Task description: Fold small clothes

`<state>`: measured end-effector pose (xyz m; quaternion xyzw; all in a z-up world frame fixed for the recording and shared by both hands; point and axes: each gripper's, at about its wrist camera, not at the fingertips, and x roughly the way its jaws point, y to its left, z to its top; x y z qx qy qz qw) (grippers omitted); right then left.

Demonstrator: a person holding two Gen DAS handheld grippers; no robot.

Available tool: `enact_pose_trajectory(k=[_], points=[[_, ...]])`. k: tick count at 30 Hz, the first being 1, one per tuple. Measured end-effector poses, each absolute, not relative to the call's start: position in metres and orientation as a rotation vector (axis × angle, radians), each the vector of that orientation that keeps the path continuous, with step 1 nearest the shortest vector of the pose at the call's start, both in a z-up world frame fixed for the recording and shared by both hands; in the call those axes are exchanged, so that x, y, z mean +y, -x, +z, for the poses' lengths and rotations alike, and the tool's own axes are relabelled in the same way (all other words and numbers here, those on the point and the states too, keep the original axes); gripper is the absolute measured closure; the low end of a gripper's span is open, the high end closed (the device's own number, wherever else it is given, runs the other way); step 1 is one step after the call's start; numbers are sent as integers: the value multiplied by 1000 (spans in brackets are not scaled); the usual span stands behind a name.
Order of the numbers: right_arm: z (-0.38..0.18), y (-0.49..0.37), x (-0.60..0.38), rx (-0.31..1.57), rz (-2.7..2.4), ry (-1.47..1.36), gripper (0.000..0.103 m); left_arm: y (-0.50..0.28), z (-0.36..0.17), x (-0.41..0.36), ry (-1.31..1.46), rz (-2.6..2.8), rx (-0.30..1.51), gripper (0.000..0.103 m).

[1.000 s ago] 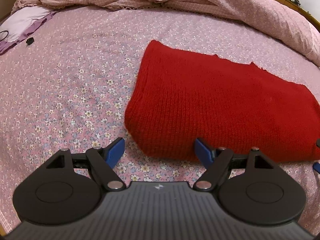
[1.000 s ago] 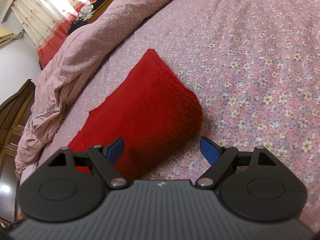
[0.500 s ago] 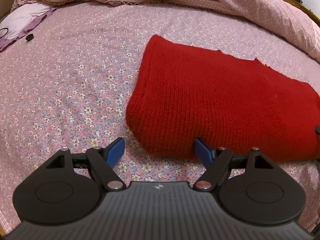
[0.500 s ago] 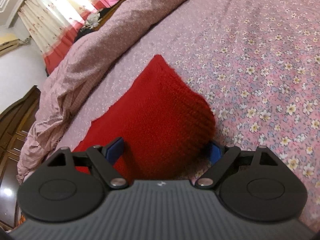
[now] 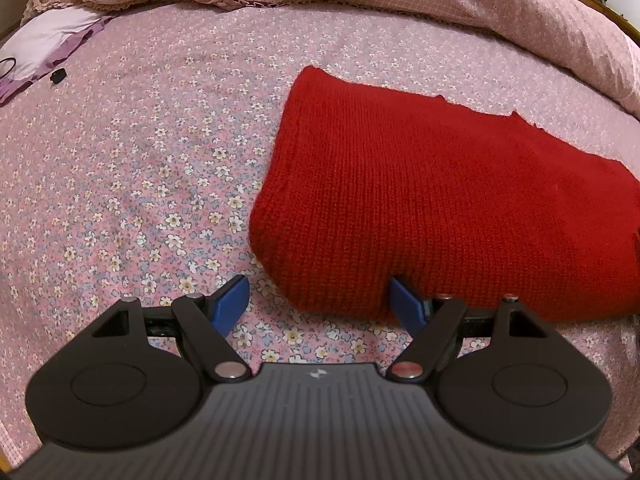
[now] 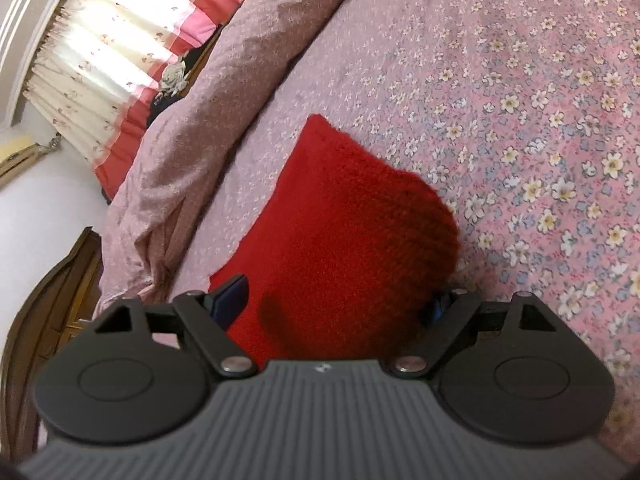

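On a bed spread with a pink flowered sheet (image 5: pixel 132 168), a red knitted garment (image 5: pixel 440 208) lies flat, already doubled over, as two hand-held grippers close in on its near edge. Seen from the left gripper (image 5: pixel 318 304), the garment stretches away to the right, its long axis running across the view and its rounded folded end (image 5: pixel 272 248) sitting just ahead of the blue fingertips. That gripper's jaws stand wide apart: the right-hand fingertip (image 5: pixel 406 308) looks to be at or just under the knit's near edge, while the other fingertip is over bare sheet, clear of the cloth. The right gripper (image 6: pixel 336 304), its jaws likewise spread and clamped on nothing, hangs low over the opposite end of the garment (image 6: pixel 340 240), with the red knit filling the gap between its fingers and the garment running lengthwise away from it. A rumpled pink quilt (image 5: pixel 520 12) is heaped along the far side of the bed, well apart from the work. Judging by the layout, each hand is placed at its own end of the near edge, so the next fold would likely carry that edge away, across the short axis.
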<state>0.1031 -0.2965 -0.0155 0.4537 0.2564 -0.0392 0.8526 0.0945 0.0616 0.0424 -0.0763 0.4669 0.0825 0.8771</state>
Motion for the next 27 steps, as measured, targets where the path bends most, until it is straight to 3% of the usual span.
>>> enact_pose_trajectory(k=[4, 9, 15, 27], points=[[-17, -108, -294, 507, -100, -937, 21, -95, 41, 62, 166, 170, 976, 22], [-22, -104, -298, 500, -132, -940, 47, -95, 41, 63, 167, 170, 976, 22], [-27, -100, -309, 502, -94, -988, 64, -96, 40, 63, 165, 171, 976, 22], [-1, -99, -301, 467, -23, -927, 72, -91, 52, 78, 175, 173, 955, 22]])
